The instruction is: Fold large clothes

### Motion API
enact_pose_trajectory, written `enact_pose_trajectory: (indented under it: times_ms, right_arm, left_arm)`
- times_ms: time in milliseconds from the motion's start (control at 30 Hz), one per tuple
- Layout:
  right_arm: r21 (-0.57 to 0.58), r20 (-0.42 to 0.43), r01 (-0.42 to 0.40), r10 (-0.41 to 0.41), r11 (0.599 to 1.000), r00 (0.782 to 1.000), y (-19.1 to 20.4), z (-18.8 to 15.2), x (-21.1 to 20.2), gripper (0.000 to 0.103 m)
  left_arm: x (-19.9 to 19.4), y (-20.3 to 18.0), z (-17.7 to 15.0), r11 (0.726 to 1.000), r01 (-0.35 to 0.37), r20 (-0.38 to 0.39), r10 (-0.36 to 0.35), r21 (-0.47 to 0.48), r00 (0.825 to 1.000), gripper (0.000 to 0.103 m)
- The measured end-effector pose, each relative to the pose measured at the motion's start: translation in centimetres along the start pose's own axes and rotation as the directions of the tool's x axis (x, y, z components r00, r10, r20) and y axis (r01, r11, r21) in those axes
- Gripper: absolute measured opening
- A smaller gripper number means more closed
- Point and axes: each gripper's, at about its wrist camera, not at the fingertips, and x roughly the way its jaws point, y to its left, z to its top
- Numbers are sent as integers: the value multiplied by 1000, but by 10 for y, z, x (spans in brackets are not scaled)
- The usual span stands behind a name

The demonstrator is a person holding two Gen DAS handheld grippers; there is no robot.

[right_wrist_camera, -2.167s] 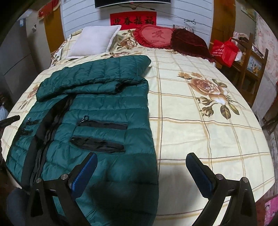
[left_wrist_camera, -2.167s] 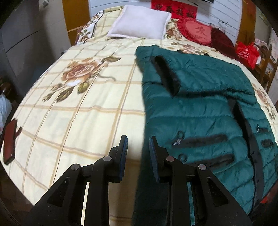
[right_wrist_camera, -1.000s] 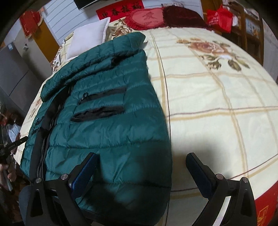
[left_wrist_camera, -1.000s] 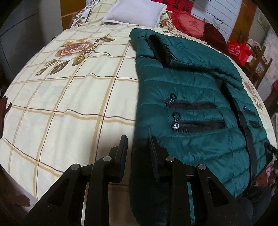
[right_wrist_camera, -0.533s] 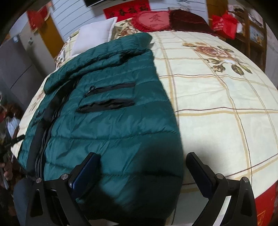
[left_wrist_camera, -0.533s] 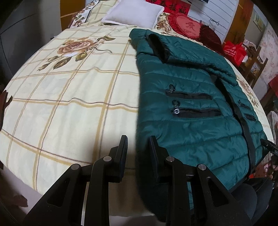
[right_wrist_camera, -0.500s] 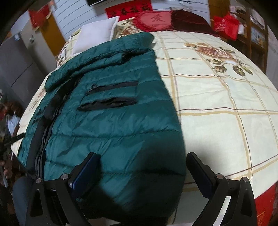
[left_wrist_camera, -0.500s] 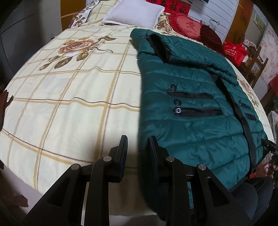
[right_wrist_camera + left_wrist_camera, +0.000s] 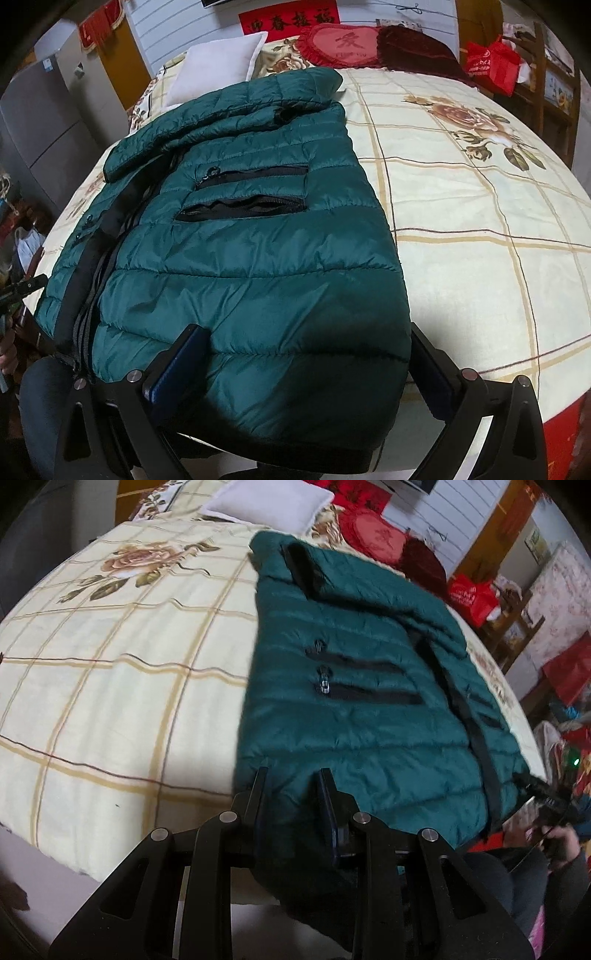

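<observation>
A green puffer jacket [image 9: 255,258] lies spread on the bed [image 9: 480,221], front side up, its hem hanging over the near edge of the mattress and its collar pointing toward the pillows. The sleeves are folded across the upper chest. Two black zip pockets [image 9: 251,188] run across one front panel, and a dark zipper strip [image 9: 476,731] runs down the middle.

The left claw [image 9: 291,786] sits at the hem on the jacket's outer edge. Its jaws stand a narrow gap apart with green fabric showing between them; whether they actually pinch the cloth I cannot tell. The right claw [image 9: 306,350] is spread wide, one finger at each side of the hem corner, with the padded fabric bulging between them and neither blue pad clearly pressing in.

The bed carries a cream bedspread [image 9: 110,672] with a tan check and large rose prints. At the head end lie a white pillow [image 9: 221,62], a red heart-shaped cushion [image 9: 343,42] and a dark red cushion [image 9: 417,50]. A red banner [image 9: 291,18] with gold characters hangs on the wall behind, and a red bag [image 9: 491,62] sits on a wooden chair beside the bed.
</observation>
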Motion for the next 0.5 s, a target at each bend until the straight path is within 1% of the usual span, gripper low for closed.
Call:
enact_pose_trajectory:
  times_ms: [67,200,267,300,333,367,400,433,500]
  right_arm:
    - [-3,2,6,-6,1000,1000,0,0,0,103]
    - [-6,7,5,-5,1000,1000,-1,-1,-1,103]
    - [-5,7,2,-2,1000,1000,-1,-2,-2,103]
    - [-4,10,-1,1,1000,1000,-2,-2,-2,103]
    - [2,17,-4,4,1000,1000,-2,-3,-3,103]
    - [9,27,-8,7,1000,1000,-3,-4,-4,103]
    - [16,39,-12,11,1000,999,-4,-5,-4,103]
    - [16,41,-13,12,1000,999,-4,-6,-5,103]
    - [5,32,-7,7,1000,999,-3,-5,-4,103]
  left_arm:
    - [3,2,-2,1000,8,8,-8,-3,1000,25]
    - [1,16,1,997,56,17,-55,-44,998,25]
    - [1,24,2,997,54,16,-53,-60,998,25]
    - [2,27,2,997,44,14,-43,-62,999,36]
    - [2,29,0,997,34,10,-33,-66,999,64]
    - [2,32,-1,996,49,19,-48,-72,999,71]
    - [1,34,-2,993,84,36,-81,-79,996,73]
    - [1,35,-3,991,108,35,-105,-84,994,73]
    - [1,32,-6,991,118,41,-116,-55,992,75]
